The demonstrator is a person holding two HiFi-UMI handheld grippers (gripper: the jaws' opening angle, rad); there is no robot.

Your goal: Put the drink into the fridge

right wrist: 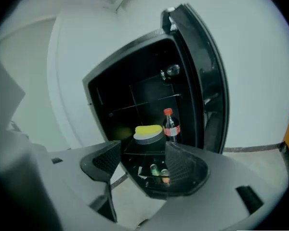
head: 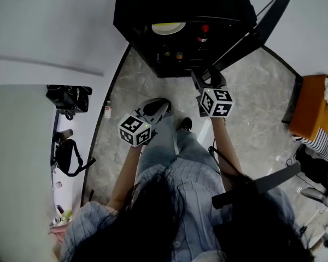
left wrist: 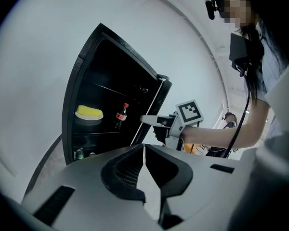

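The black fridge [head: 175, 15] stands with its door [head: 251, 34] swung open to the right. A red-capped cola bottle [right wrist: 170, 125] stands upright on a shelf inside, next to a yellow item on a white bowl [right wrist: 148, 133]. The bottle [left wrist: 121, 115] also shows in the left gripper view and in the head view as a red-capped bottle [head: 203, 33]. My right gripper [right wrist: 142, 150] is open and empty, just in front of the fridge opening [head: 203, 79]. My left gripper [left wrist: 144, 148] is shut on nothing, lower and further back [head: 156, 107].
Small bottles [right wrist: 159, 172] sit on the fridge's lower shelf. Black bags [head: 68, 98] lie on a white surface at the left, and a small bottle [head: 107, 109] stands by the wall. An orange item [head: 314, 113] is at the right. Grey marble floor [head: 251, 119] lies around.
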